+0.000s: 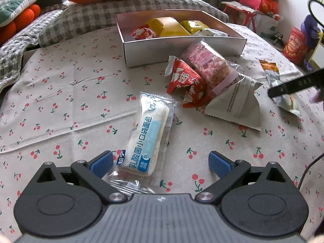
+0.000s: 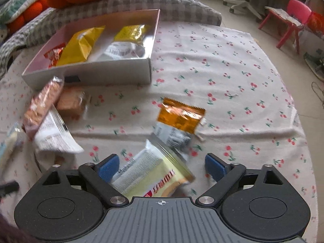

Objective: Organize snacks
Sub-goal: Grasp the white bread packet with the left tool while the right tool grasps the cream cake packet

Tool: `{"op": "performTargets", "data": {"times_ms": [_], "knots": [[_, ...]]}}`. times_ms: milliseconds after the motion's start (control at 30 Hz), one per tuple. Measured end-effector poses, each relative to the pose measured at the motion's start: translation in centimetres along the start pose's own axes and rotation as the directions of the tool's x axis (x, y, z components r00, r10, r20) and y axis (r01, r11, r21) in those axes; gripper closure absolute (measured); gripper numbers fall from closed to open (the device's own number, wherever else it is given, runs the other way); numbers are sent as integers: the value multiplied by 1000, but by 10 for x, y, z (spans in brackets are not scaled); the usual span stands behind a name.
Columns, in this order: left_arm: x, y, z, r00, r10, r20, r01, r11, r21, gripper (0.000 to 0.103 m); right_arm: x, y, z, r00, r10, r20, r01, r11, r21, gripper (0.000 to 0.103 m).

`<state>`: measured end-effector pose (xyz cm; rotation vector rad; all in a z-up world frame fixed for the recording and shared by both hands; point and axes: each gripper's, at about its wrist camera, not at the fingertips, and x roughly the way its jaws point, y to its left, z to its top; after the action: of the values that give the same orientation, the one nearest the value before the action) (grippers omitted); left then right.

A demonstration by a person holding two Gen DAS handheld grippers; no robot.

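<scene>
On the far side, box [image 1: 182, 48]: open, shallow, silver-walled, set on the cherry-print cloth [image 1: 60, 105]; already holding a red packet [image 1: 142, 32], a yellow bag [image 1: 172, 27] and a gold-green bag [image 1: 192, 25], plus a silver-white pack at its right end, seen more clearly from the right wrist [image 2: 121, 50].
Share done, by estimate: roughly a third to a half; four or so packets inside, about six outside.
Just before the box, left-wrist view: pink rice-cake bar [image 1: 208, 60] lying partly over a red wrapper [image 1: 186, 83], both touching a grey triangular pouch [image 1: 235, 103]; none boxed yet.
Near centre, left-wrist view: white bread pack [image 1: 145, 139] with blue print, flat on the cloth, its near end between the blue pads.
Left gripper [image 1: 161, 163]: spread wide; left pad just beside the pack's edge, right pad well clear; nothing gripped.
Right side of the cloth, right-wrist view: orange foil packet [image 2: 180, 117] over a silver-white one [image 2: 172, 137], apart from the box.
Near centre, right-wrist view: pale yellow snack pack [image 2: 154, 174], lying at a slant between the fingers.
Right gripper [image 2: 162, 168]: wide apart; left pad close to the pack's edge, right pad clear of it; no grasp; picture blurred.
Left edge, right-wrist view: same pile by the box, too blurred to sort apart.
Left to do, as a judgement: closing on the two packs under the grippers, carrying them far to the box, then clearing the pile and the orange pair.
Room in the box: bare floor visible near its front wall; likely enough for several more.
</scene>
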<state>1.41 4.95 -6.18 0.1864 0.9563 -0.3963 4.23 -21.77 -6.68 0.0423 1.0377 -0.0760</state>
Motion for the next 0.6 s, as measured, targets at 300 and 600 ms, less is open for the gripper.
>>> {"op": "performTargets", "data": {"times_ms": [300, 600], "knots": [[0, -5, 1, 1000, -4, -6, 4, 1000, 8, 9, -13, -25, -28, 998, 50, 30, -48, 996, -72, 1], [-1, -10, 5, 1000, -11, -5, 11, 1000, 11, 24, -19, -40, -52, 986, 111, 122, -93, 985, -144, 0]]}}
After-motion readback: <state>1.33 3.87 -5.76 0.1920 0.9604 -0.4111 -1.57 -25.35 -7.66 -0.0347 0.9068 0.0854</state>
